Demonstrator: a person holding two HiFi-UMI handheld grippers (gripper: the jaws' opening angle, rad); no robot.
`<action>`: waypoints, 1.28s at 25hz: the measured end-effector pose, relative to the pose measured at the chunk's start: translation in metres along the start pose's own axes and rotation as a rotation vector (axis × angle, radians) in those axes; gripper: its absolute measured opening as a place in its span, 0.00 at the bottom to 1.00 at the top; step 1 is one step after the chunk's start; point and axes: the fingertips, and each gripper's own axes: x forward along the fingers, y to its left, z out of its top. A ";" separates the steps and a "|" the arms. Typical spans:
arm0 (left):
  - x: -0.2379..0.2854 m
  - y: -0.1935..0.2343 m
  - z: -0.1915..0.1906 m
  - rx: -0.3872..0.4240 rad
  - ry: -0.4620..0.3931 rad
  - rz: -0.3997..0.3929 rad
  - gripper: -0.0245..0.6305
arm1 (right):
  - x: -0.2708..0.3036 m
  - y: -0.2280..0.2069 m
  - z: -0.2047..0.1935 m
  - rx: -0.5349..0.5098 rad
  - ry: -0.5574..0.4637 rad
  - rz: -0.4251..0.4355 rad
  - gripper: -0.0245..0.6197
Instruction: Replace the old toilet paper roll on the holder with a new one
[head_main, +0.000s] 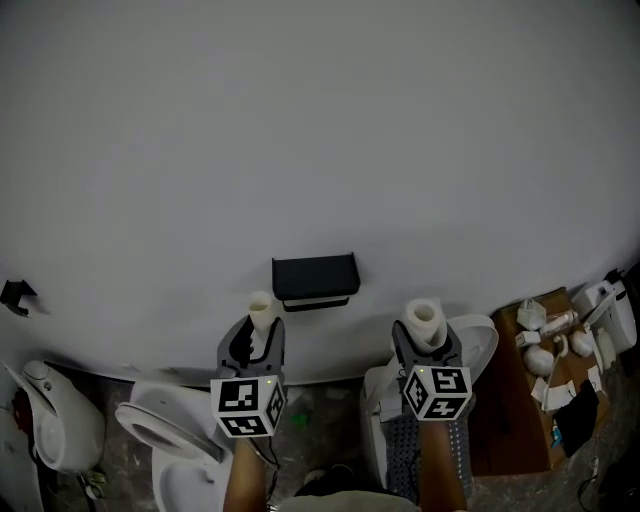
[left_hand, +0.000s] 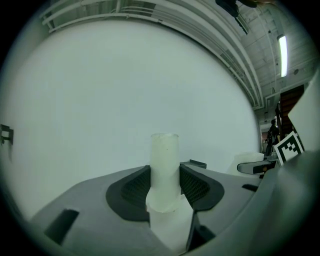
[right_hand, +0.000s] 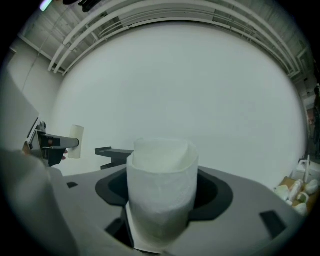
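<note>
A black holder (head_main: 315, 280) is fixed to the white wall and carries no roll. My left gripper (head_main: 256, 338) is shut on the old roll (head_main: 261, 310), a thin pale tube that stands upright between the jaws (left_hand: 164, 165), below and left of the holder. My right gripper (head_main: 425, 345) is shut on the new toilet paper roll (head_main: 424, 318), a thick white roll that fills its jaws (right_hand: 161, 185), below and right of the holder. In the right gripper view the holder (right_hand: 115, 152) shows at left, with the old roll (right_hand: 76, 141) further left.
A white toilet with its seat (head_main: 165, 430) stands below the left gripper, and a white fixture (head_main: 60, 420) stands at far left. Another toilet (head_main: 480, 345) is behind the right gripper. A cardboard box (head_main: 520, 410) with small items is at right. A black hook (head_main: 15, 293) is on the wall.
</note>
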 end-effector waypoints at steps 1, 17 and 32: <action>-0.001 0.002 0.000 0.006 0.001 0.004 0.32 | 0.004 0.003 -0.002 -0.017 0.010 0.008 0.51; -0.011 0.044 0.002 0.015 0.002 0.087 0.32 | 0.090 0.007 -0.036 -0.539 0.185 0.055 0.51; -0.022 0.070 -0.004 0.020 0.014 0.150 0.32 | 0.117 0.030 -0.068 -1.244 0.269 0.155 0.51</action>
